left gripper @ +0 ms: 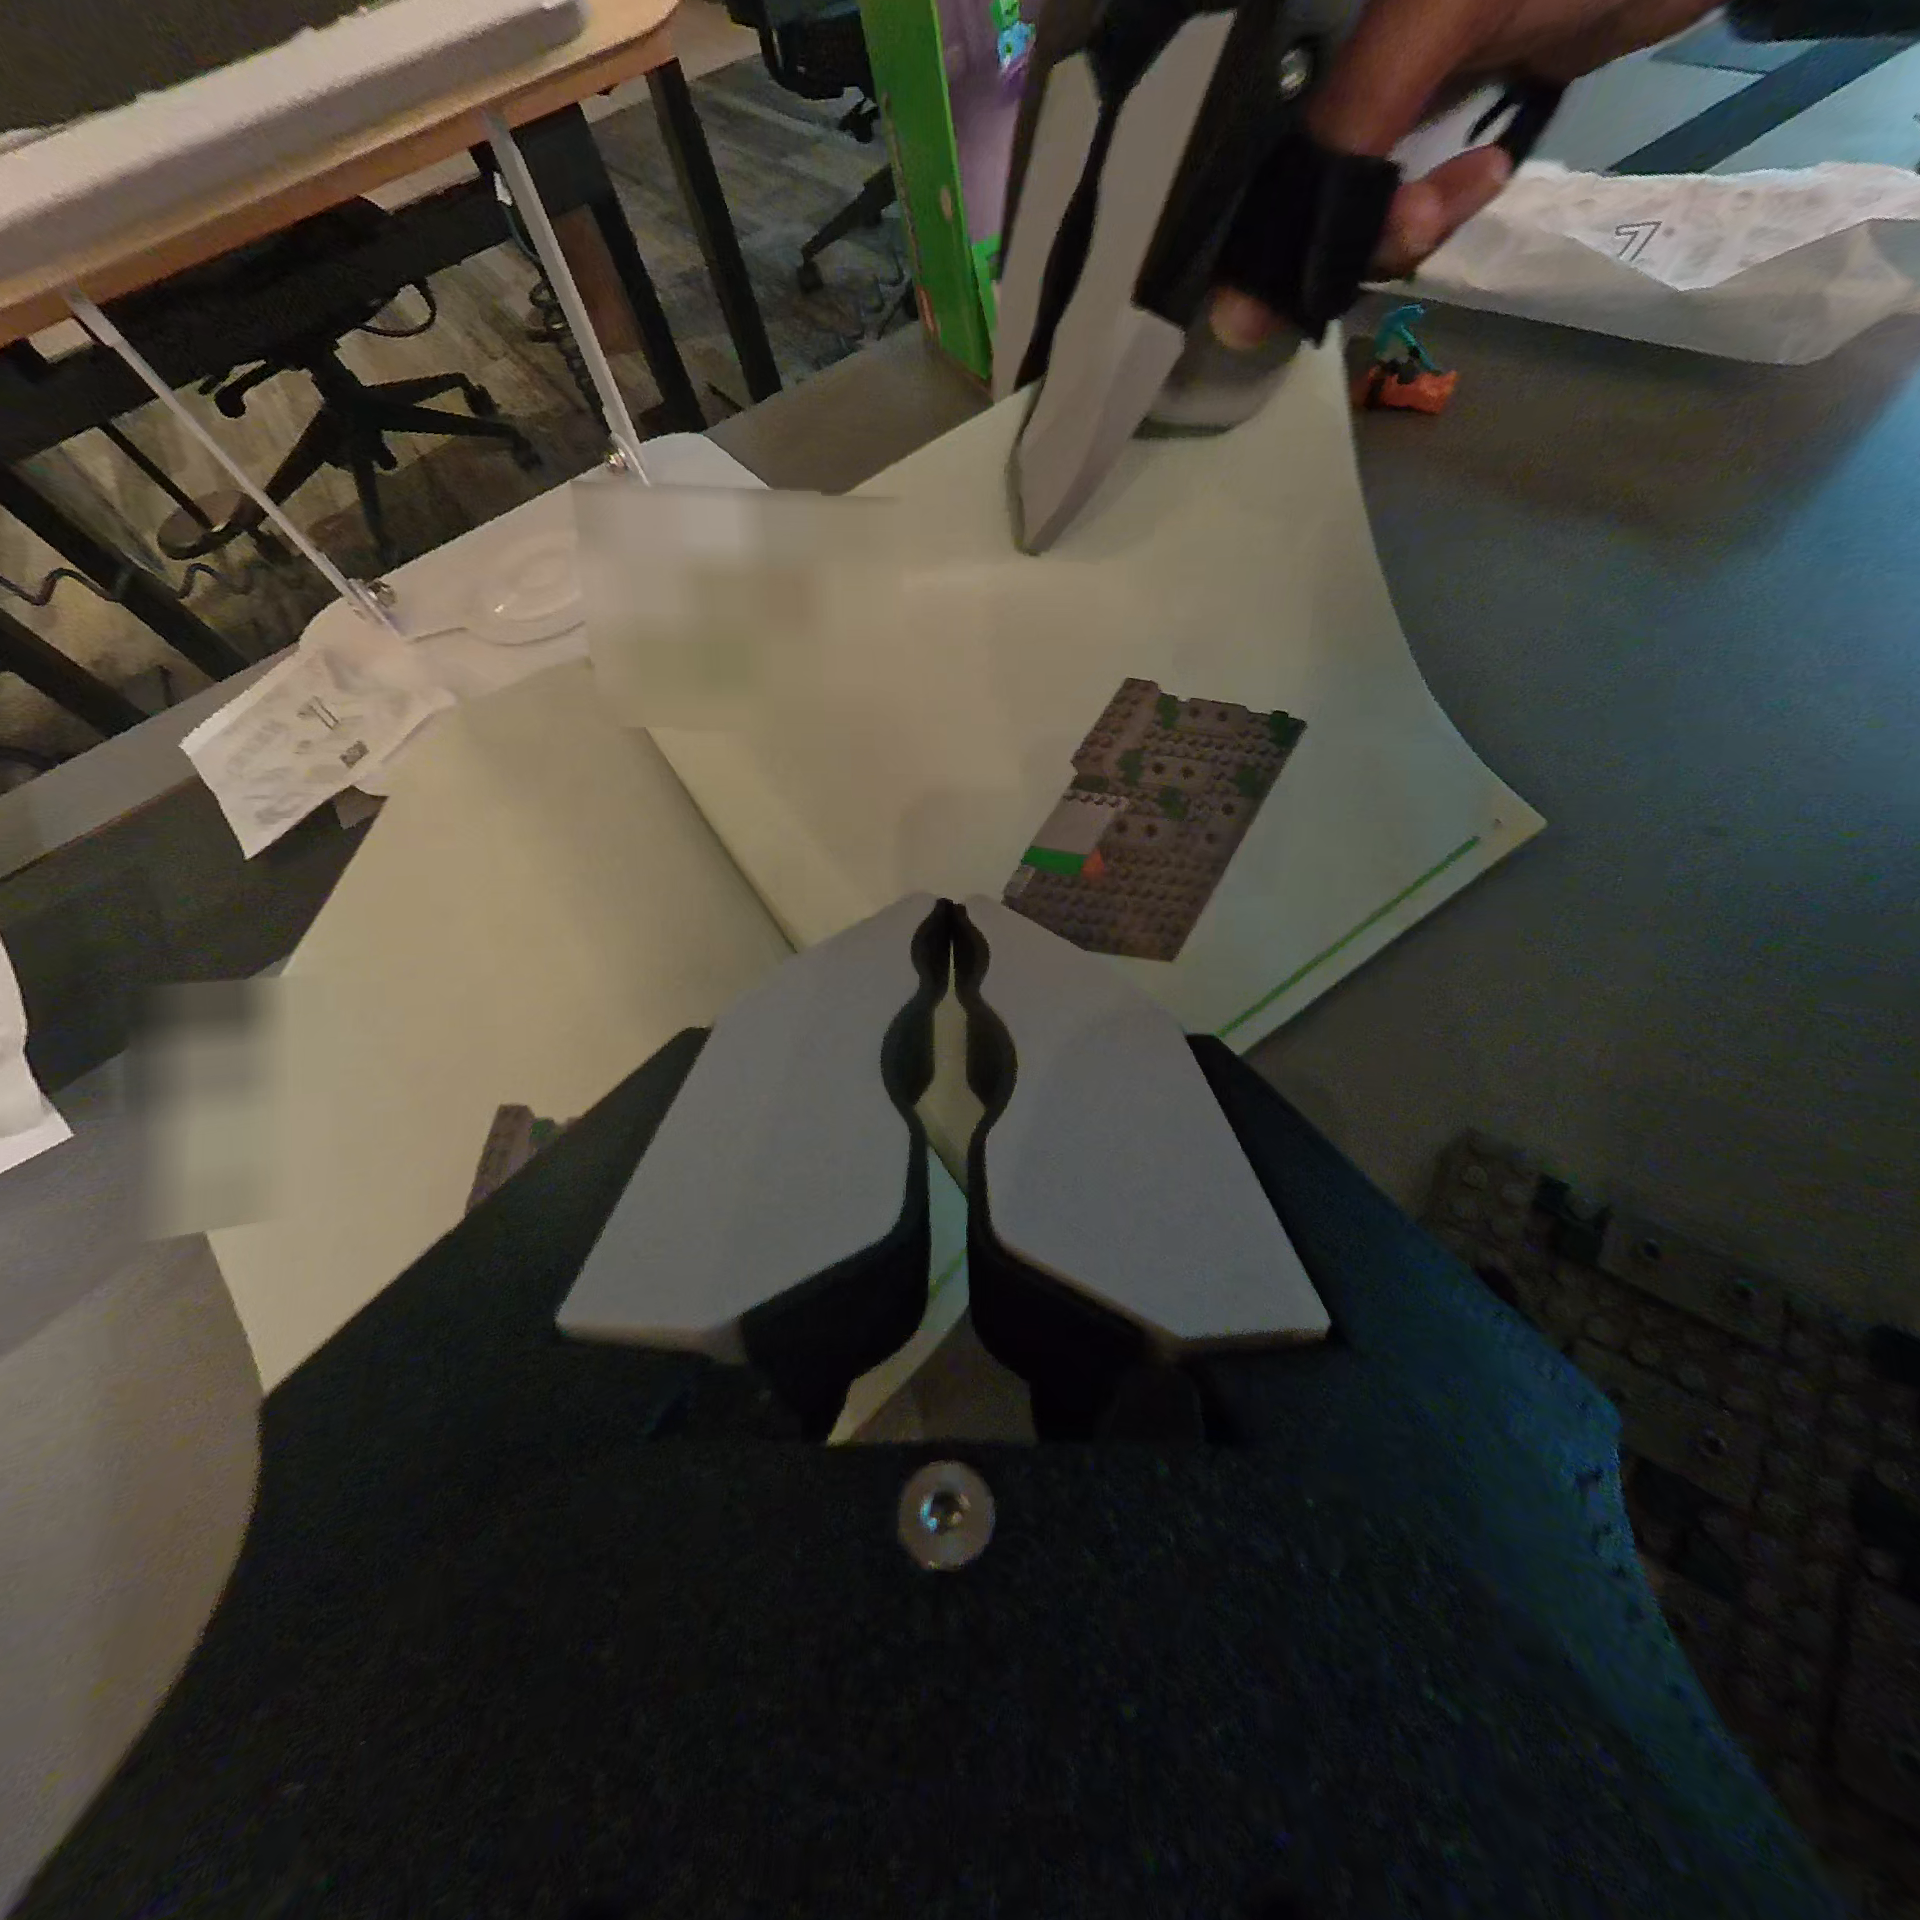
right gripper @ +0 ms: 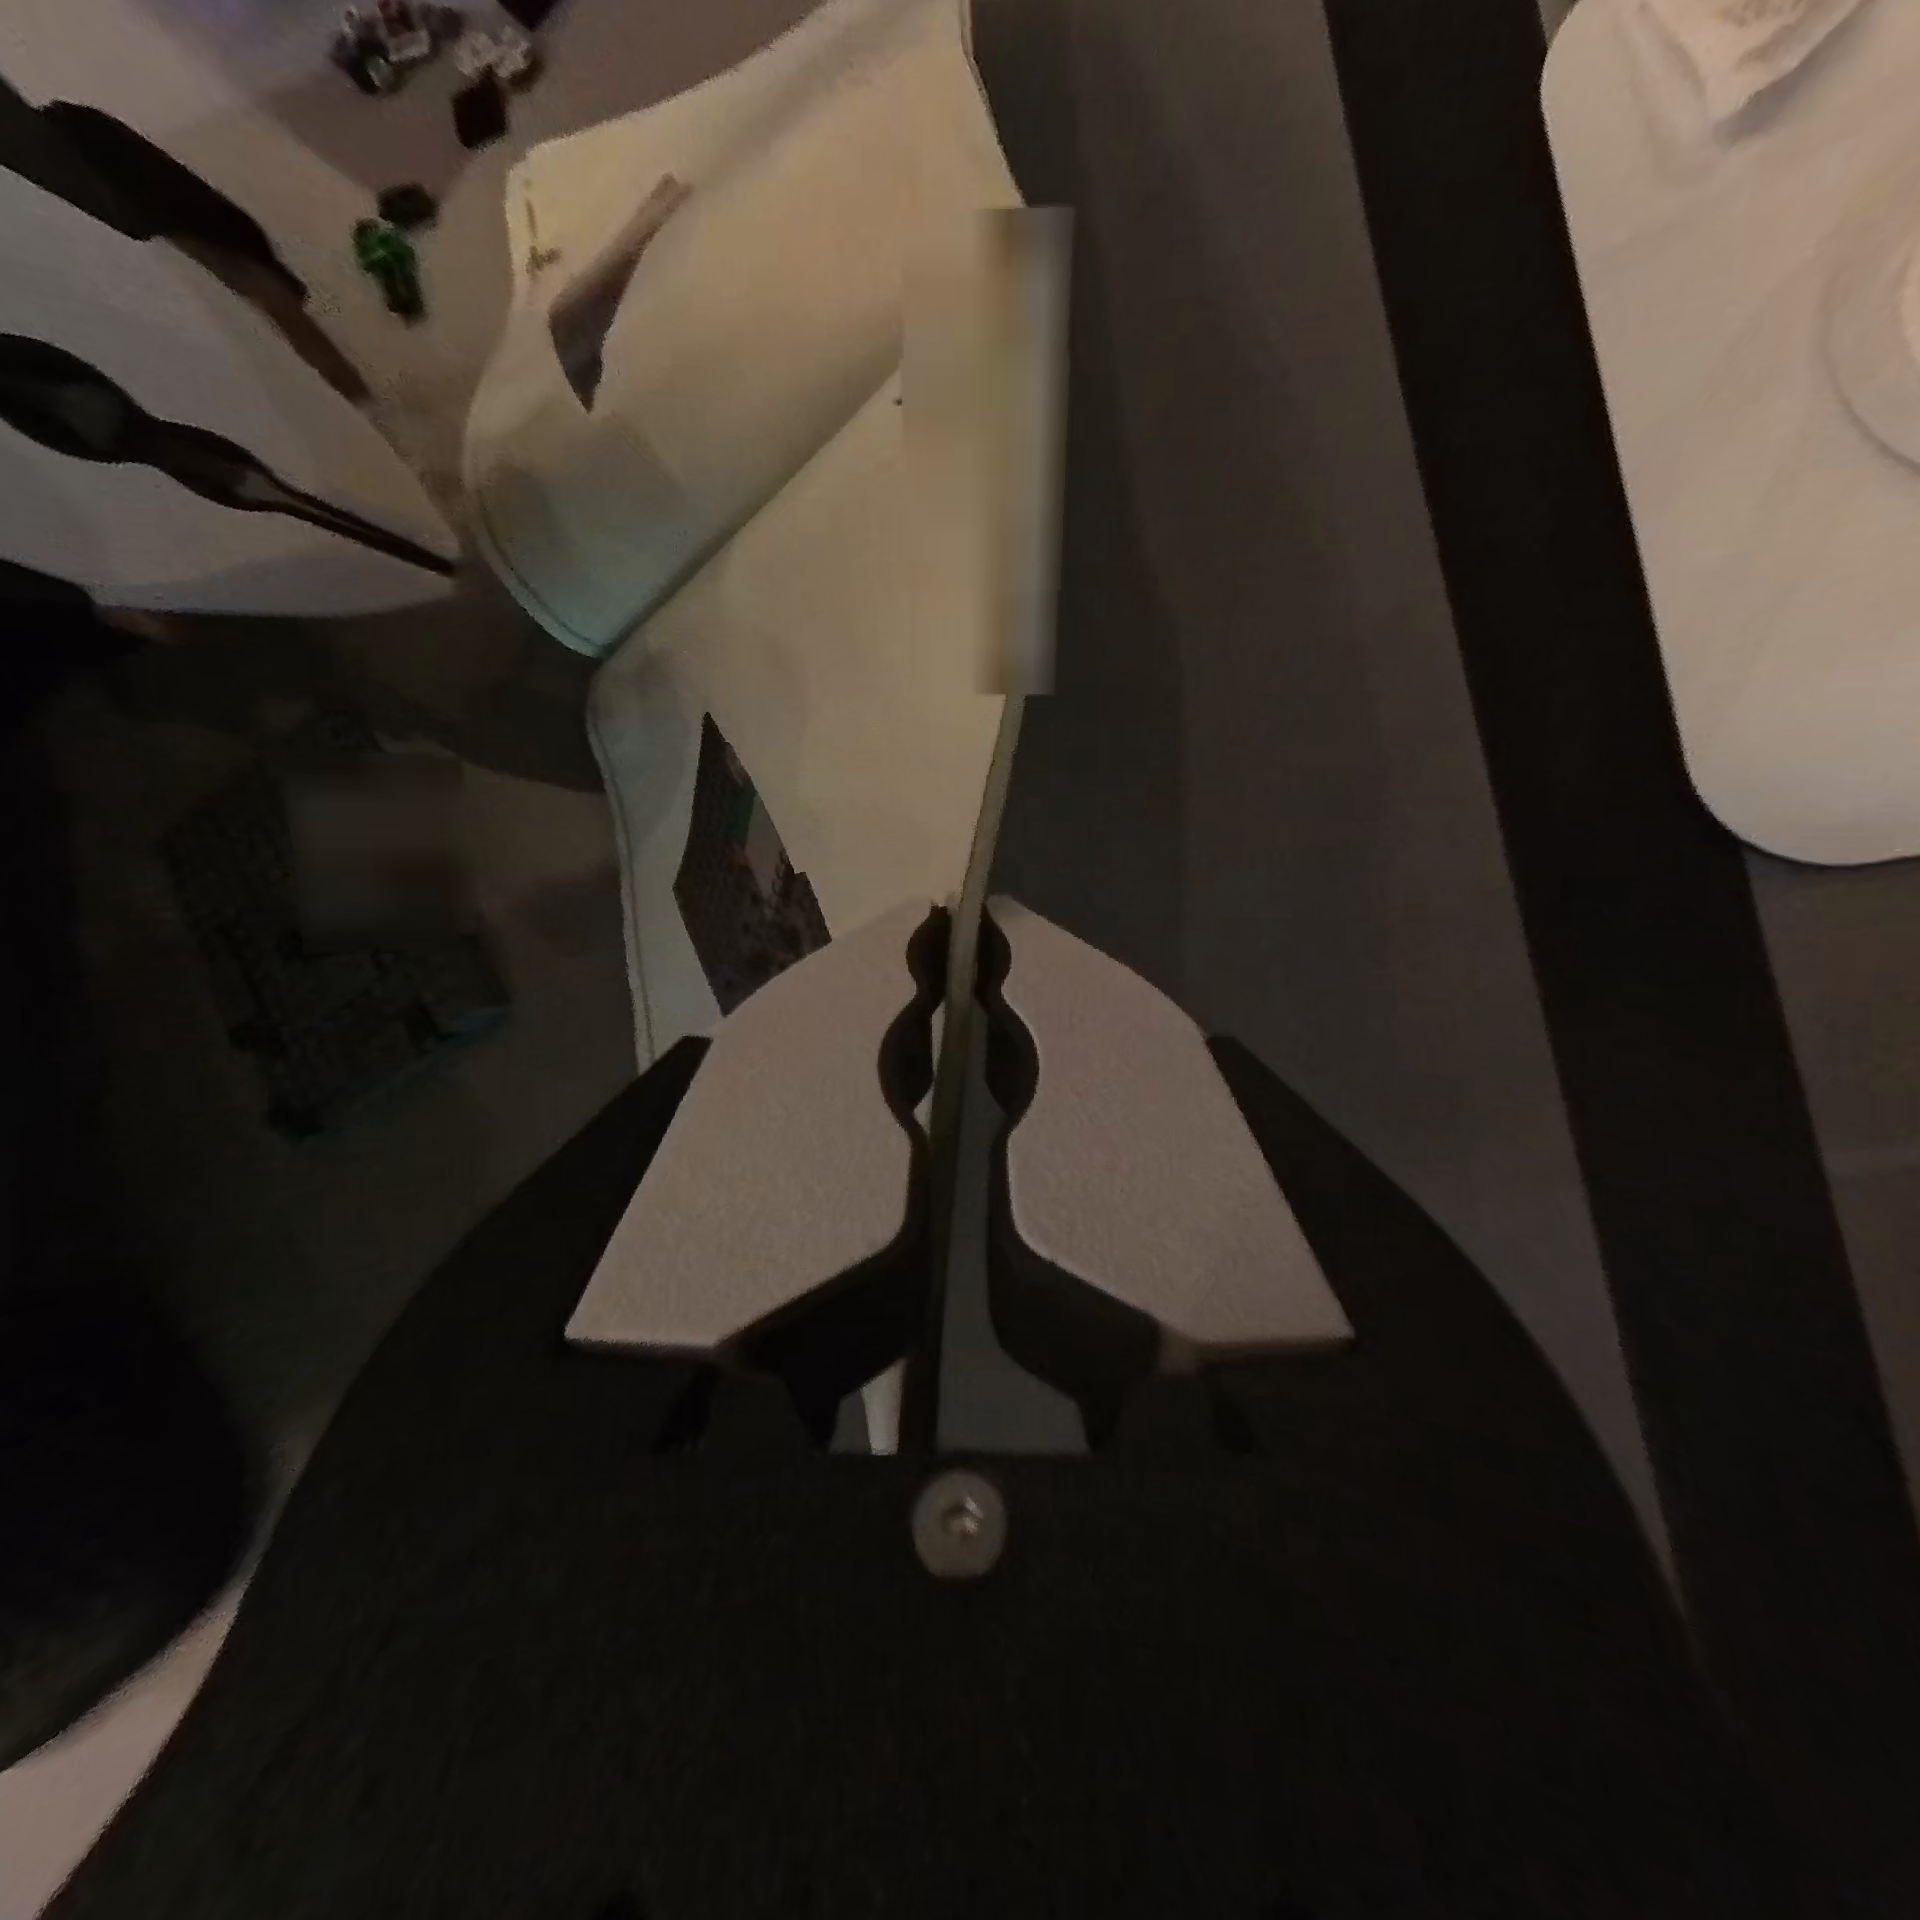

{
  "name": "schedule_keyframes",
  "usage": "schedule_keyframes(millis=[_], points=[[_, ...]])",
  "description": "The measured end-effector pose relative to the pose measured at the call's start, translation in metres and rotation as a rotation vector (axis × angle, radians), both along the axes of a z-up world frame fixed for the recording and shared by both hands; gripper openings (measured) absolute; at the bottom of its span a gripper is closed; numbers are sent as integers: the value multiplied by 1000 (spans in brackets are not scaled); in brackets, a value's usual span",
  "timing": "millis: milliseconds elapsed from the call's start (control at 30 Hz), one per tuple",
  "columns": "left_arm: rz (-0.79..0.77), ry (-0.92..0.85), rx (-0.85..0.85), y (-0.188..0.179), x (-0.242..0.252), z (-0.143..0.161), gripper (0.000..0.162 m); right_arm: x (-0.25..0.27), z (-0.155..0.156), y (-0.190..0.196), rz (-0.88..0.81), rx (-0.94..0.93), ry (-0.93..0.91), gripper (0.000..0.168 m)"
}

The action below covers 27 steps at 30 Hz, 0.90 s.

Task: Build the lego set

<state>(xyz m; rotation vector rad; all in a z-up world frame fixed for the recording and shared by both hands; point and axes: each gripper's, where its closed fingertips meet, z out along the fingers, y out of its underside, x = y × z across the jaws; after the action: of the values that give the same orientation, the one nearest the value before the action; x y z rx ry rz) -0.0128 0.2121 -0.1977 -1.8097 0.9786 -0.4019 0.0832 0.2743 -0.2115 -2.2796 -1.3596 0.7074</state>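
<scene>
An open instruction booklet point(left gripper: 1039, 644) lies on the grey table, and its right page shows a picture of a grey studded build. My left gripper point(left gripper: 951, 914) is shut, with its tips low over the booklet near the spine. My right gripper point(right gripper: 961, 920) is shut on the far edge of a booklet page point(right gripper: 831, 582), which runs between its fingers and curls up. The right gripper also shows in the left wrist view point(left gripper: 1029, 535), held by a hand. The left gripper shows in the right wrist view point(right gripper: 442, 564), with its tips at the curled page. A dark grey lego baseplate point(right gripper: 312, 935) lies beside the booklet and also shows in the left wrist view point(left gripper: 1714, 1403).
A green set box point(left gripper: 935, 187) stands behind the booklet. A small teal and orange lego figure point(left gripper: 1408, 364) and a white paper bag point(left gripper: 1662, 239) lie at the back right. A folded leaflet point(left gripper: 312, 727) lies at the left edge. A green minifigure point(right gripper: 390, 260) and loose pieces point(right gripper: 436, 52) lie farther off. The green minifigure point(right gripper: 390, 260) lies some 20 cm from my left tips, 30 cm from my right tips.
</scene>
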Motion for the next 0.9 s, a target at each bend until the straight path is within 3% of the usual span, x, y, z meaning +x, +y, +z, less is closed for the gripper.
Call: schedule_keyframes(millis=[400, 567, 767, 900], points=[[-19, -3, -17, 0, 0, -8, 0, 9, -40, 33, -12, -40, -88, 8], [-35, 2, -25, -3, 3, -9, 0, 12, -46, 48, -23, 34, -80, 22], [-38, 1, -16, -5, 3, -5, 0, 7, -2, 71, -71, 268, 86, 42], [-29, 11, 3, -3, -2, 2, 0, -6, 42, 43, -58, 390, 220, 43]])
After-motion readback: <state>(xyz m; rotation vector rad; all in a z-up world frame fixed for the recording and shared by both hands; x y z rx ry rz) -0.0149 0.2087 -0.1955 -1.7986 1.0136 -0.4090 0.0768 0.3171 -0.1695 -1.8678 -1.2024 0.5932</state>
